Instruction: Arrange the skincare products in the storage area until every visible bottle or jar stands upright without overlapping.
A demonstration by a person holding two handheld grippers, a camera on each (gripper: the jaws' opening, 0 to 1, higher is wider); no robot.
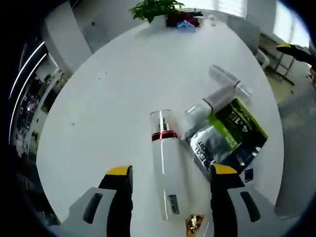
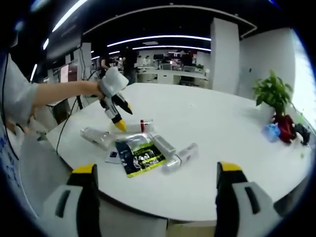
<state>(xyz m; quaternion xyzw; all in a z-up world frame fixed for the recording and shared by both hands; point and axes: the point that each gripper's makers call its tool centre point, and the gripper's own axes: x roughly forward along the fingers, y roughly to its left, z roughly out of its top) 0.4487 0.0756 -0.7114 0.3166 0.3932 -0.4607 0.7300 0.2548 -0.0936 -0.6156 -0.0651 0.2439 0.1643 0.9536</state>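
In the left gripper view the left hand-held gripper point(image 1: 170, 180) hangs over the round white bench point(image 1: 108, 98) with its yellow-tipped jaws spread wide, one on each side of a white pump bottle point(image 1: 167, 170); that bottle lies flat on the bench, its red collar and clear cap pointing away from the camera; whether the jaws touch it cannot be told. Just right of it lies a silver and green foil pouch point(image 1: 227, 136), and a clear-capped tube point(image 1: 217, 98) lies on its side touching the pouch's far edge; a second clear bottle point(image 1: 229, 79) lies just beyond that. At the far rim of the bench stands a potted plant point(image 1: 155, 9).

In the right gripper view the left hand-held gripper point(image 2: 118, 116) comes in from the left, held by a person's hand point(image 2: 101, 89), its tips down near the products; the pouch point(image 2: 140, 155) lies flat in the middle of the cluster with bottles lying around it, a clear one point(image 2: 98, 136) to its left and a capped tube point(image 2: 180, 157) to its right. The right hand-held gripper point(image 2: 155, 197) is held back off the bench's near edge, jaws spread wide and gripping nothing. The plant point(image 2: 272, 94) stands far right.
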